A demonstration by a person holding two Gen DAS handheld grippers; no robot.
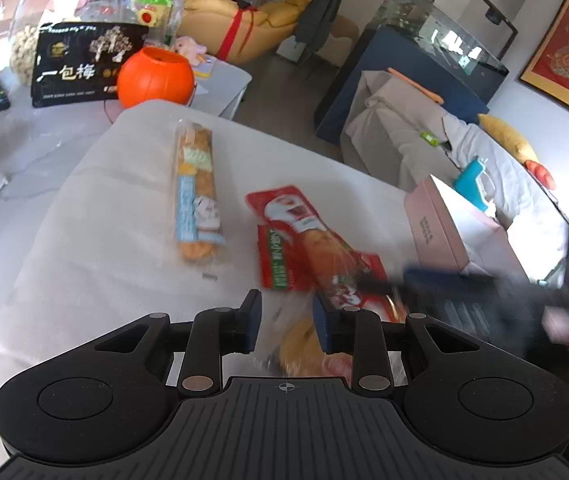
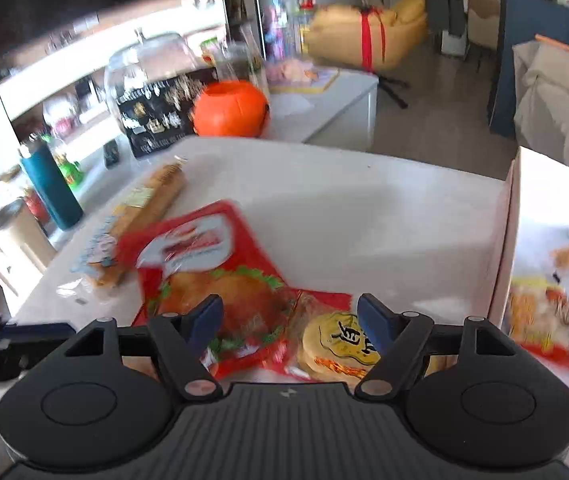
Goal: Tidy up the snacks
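My left gripper point(image 1: 287, 320) is shut on a clear-wrapped round pastry point(image 1: 300, 348), whose wrap sits between the blue pads. Ahead of it on the white cloth lie a red burger packet point(image 1: 304, 240) and a long bread packet point(image 1: 198, 196). My right gripper point(image 2: 288, 300) hangs open over the red burger packet point(image 2: 204, 264) and a round yellow cake point(image 2: 336, 344), pressing on neither. In the left wrist view it is a dark blur at the right. To the right, an open pale box point(image 2: 504, 240) holds other snack packets point(image 2: 540, 316).
An orange pumpkin pot point(image 1: 156, 76), a black printed box point(image 1: 80, 64) and a glass jar point(image 1: 64, 0) stand at the table's far end. A teal bottle point(image 2: 50, 188) stands at the left. The table's far edge point(image 2: 324, 148) drops to the floor.
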